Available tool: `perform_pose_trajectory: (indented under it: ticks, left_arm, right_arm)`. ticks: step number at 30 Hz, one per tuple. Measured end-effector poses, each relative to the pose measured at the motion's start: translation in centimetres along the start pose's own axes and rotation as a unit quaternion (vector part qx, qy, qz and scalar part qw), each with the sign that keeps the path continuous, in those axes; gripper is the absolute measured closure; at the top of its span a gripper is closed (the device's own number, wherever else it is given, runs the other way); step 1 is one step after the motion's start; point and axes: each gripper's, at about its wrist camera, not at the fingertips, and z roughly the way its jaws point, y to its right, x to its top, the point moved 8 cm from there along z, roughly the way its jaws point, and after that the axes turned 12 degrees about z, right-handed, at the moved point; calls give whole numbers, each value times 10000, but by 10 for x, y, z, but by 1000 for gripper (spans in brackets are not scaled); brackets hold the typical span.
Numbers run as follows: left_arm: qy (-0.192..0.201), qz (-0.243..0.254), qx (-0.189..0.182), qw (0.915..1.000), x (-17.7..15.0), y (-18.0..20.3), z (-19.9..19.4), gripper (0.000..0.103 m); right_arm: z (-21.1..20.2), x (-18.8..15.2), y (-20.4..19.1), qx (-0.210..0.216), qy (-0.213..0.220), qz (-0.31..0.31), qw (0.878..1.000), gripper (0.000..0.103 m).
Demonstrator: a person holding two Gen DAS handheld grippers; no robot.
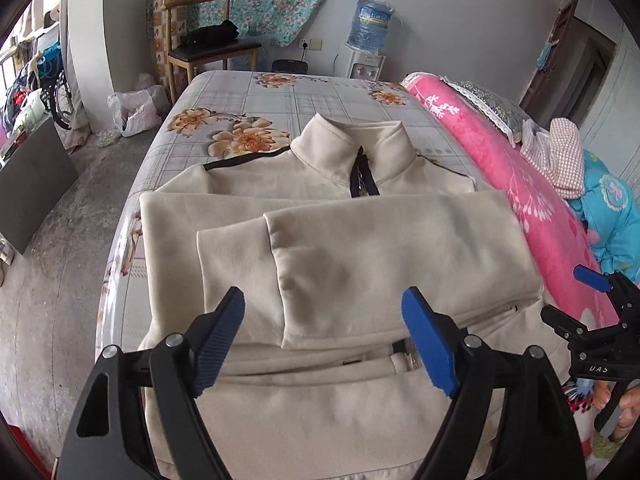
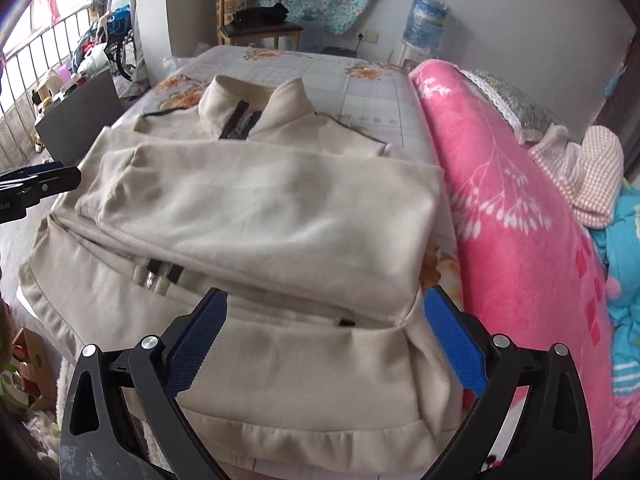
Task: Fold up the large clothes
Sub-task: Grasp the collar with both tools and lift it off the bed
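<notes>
Your left gripper (image 1: 324, 340) and right gripper (image 2: 324, 340) both hang wide apart, gripping nothing, above the cream zip-up jacket (image 1: 340, 240). It lies beneath and ahead on the floral bedsheet (image 1: 320, 96), sleeves seemingly folded across its chest.

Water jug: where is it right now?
The water jug sits on a white dispenser against the far wall, beyond the bed's far end, right of the wooden chair in both wrist views.

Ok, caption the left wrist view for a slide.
Left gripper, jaws open and empty, above a cream zip-neck jacket with both sleeves folded across its chest on a floral bedsheet.
</notes>
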Motion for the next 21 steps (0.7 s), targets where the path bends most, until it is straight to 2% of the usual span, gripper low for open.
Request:
perform_pose_trajectory:
  ticks: [4,7,12,17,21]
  left_arm:
    - [125,-154,-110,9997,50,-18,6,24]
    - [215,-214,-6,9995,89,-27,24,23]
    - [199,-324,65,9993,143,-39,80,23]
    - [-132,-214,424,9988,166,-47,141,23]
    - [-347,-21,607,9976,165,-48,171,23]
  right_arm:
    - [-2,60,3,465,189,274,9984,8]
    - [10,109,-1,641,245,475,9965,8]
    - [68,175,-20,879,-206,751,9931,8]
    - [142,207,-40,935,-873,982,9869,8]
    - [185,216,-51,648,-1173,783,9879,8]
